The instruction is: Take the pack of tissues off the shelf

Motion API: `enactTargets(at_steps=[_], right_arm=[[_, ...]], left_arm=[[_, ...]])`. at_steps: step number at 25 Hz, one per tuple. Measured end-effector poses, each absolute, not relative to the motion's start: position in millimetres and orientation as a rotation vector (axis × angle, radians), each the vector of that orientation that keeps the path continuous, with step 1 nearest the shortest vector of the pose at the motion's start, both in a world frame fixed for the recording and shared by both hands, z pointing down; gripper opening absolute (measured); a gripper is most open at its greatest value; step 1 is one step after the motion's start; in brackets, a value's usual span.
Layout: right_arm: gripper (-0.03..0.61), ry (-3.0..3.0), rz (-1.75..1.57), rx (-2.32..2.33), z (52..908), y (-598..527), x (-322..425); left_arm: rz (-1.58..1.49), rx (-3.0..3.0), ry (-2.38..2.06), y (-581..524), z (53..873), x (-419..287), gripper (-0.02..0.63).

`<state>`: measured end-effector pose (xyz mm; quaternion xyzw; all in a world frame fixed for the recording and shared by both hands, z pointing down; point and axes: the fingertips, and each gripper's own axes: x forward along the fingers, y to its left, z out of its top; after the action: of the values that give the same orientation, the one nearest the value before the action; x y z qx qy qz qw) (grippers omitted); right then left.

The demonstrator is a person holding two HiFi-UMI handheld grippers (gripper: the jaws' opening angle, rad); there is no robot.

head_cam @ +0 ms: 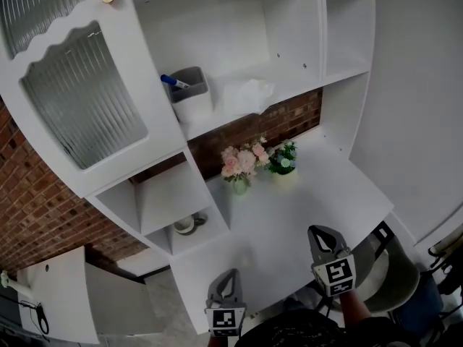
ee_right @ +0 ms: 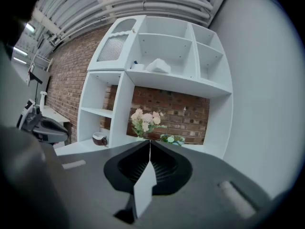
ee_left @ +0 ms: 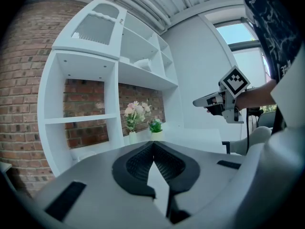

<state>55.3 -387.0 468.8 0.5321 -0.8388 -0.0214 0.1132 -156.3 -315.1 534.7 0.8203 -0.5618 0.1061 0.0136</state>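
Now both claws are shut and empty at the desk's near edge.
Left claw (head_cam: 224, 279) and right claw (head_cam: 323, 234) have their jaws together on nothing. Ahead of them stand flowers (head_cam: 242, 161) on the desk (head_cam: 311, 194). Well above and beyond, the pack of tissues (head_cam: 246, 95) lies on the shelf (head_cam: 293, 84) beside a grey cup (head_cam: 189, 92).

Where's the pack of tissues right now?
In the head view, the pack of tissues lies on the upper shelf. It is just right of the grey pen pot and above the pink flowers.
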Motion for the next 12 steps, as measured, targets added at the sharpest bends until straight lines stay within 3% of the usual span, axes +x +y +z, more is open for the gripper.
enactTargets(at_steps=[5,8,12], right_arm=[[0.013,-2.520,-0.055,1.590,428.9,-417.9,61.2],[0.162,-2.565,-0.012,1.551,412.3,-436.2,56.4],[0.254,-2.713,0.043,1.493,380.1,-454.9,44.3]], left_arm=[[0.318,2.526,-1.753,-328.8,538.9,-151.4,0.008],[0.345,2.531,-1.756,-335.7,542.9,-149.2,0.009],[0.346,2.525,-1.767,-340.8,543.5,-149.0,0.008]])
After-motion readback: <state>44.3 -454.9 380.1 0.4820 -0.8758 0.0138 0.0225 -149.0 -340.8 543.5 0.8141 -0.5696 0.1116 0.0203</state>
